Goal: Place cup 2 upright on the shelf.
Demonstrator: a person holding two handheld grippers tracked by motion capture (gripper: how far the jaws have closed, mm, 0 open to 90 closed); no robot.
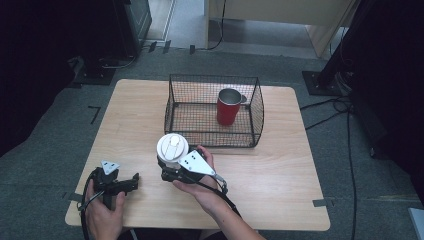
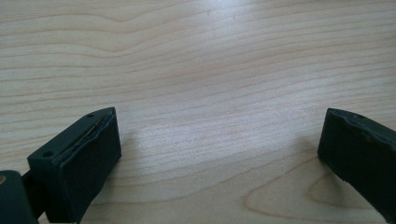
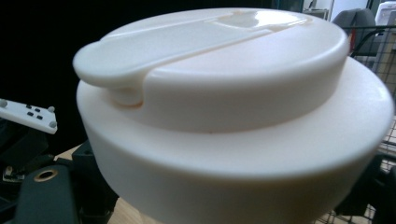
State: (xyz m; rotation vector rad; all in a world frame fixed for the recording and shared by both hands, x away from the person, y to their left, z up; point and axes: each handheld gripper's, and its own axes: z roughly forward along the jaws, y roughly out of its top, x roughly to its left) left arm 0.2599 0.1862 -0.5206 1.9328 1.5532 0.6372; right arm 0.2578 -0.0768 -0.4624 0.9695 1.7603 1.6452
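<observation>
A cup with a white flip-top lid (image 1: pixel 172 147) stands upright just in front of the wire basket (image 1: pixel 215 78), near the table's middle. My right gripper (image 1: pixel 169 168) is shut on the cup below the lid, and the lid (image 3: pixel 224 93) looms very close in the right gripper view. A red metal mug (image 1: pixel 229 107) stands upright inside the basket, toward its right side. My left gripper (image 1: pixel 133 183) lies low at the table's front left with its jaws wide apart over bare wood (image 2: pixel 219 154), holding nothing.
The light wooden table (image 1: pixel 280 170) has bare wood to the right of the cup and along the left side. Dark stands, cables and grey carpet surround the table.
</observation>
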